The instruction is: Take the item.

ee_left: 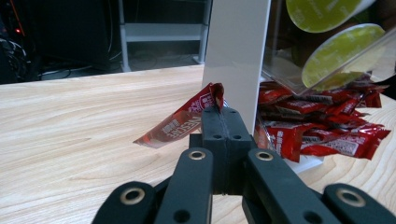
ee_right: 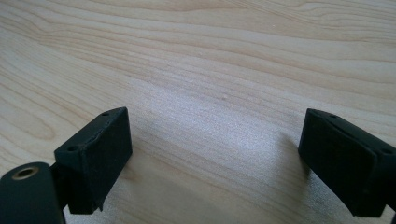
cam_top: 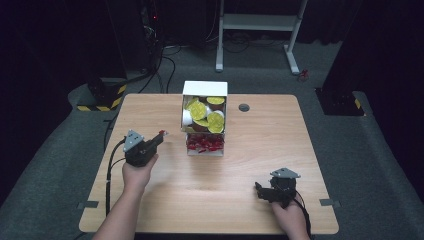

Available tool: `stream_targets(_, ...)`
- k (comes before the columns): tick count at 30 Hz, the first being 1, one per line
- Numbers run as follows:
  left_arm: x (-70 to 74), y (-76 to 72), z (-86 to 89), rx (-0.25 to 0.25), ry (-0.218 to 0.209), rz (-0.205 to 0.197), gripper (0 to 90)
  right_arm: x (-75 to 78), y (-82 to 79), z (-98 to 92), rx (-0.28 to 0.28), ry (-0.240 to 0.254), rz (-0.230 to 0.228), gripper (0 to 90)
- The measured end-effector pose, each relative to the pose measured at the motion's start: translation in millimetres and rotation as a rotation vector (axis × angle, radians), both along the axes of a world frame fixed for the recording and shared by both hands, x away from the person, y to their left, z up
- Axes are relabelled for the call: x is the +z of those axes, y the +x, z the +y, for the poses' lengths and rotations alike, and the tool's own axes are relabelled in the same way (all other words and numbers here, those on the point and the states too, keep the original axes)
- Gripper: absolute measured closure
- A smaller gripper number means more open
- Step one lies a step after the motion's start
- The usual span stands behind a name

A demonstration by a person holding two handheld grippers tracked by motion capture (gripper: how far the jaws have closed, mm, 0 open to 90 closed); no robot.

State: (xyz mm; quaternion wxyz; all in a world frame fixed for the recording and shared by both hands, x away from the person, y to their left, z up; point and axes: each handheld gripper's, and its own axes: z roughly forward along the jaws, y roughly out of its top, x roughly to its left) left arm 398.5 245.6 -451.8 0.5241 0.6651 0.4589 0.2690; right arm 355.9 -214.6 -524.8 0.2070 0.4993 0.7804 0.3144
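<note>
My left gripper [ee_left: 219, 111] is shut on a red sachet [ee_left: 180, 123], pinching its top edge so the sachet hangs to the left of the jaws. In the high view the left gripper [cam_top: 161, 135] and the red sachet [cam_top: 163, 133] hover just left of the white dispenser box [cam_top: 204, 90]. The box's lower tray holds a pile of red sachets [cam_top: 205, 142]; above them lie yellow-lidded cups [cam_top: 207, 112]. The pile of red sachets [ee_left: 322, 130] and the white box wall [ee_left: 236, 56] stand close behind the jaws. My right gripper [ee_right: 215, 158] is open over bare wood, near the table's front right [cam_top: 261, 192].
The wooden table [cam_top: 210, 200] has a round cable hole [cam_top: 244, 107] right of the box. A white desk frame [cam_top: 260, 22] and black stands with cables sit on the floor beyond the table's far edge.
</note>
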Motion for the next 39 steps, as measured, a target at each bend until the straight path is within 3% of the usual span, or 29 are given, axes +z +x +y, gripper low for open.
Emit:
stream_targets(20, -19.1, 23.2, 0.5, 0.024, -0.037, 0.037, 90.0, 0.0, 0.0, 0.0, 0.000, 0.000, 0.000, 9.5)
stream_targets(39, -27.4, 29.2, 0.8, 0.039, -0.046, 0.063, 90.0, 0.0, -0.3, 0.2, 0.000, 0.002, 0.001, 9.4)
